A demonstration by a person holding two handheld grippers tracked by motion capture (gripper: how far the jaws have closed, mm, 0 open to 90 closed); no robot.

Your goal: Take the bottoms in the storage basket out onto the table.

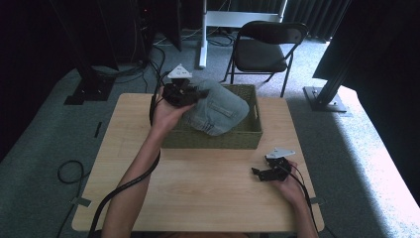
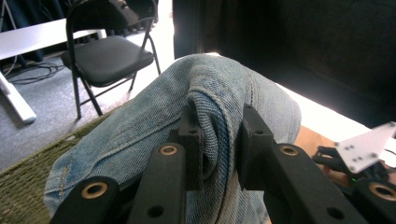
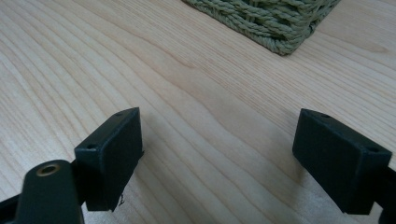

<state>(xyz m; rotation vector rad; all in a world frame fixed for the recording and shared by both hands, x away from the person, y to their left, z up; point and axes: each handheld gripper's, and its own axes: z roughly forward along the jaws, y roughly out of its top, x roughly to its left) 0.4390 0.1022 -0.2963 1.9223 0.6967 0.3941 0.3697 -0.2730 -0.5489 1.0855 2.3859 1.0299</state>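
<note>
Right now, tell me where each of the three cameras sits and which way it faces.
High view: above the person's side, looking forward and down on the wooden table; both forearms, the left gripper on the jeans over the woven basket, and the right gripper.
Left gripper view: on the left gripper, looking along jaws pinching a denim fold, toward a folding chair.
Right gripper view: on the right gripper, low over the table, jaws open, facing the basket corner.
Shared: the jeans, basket and chair.
</note>
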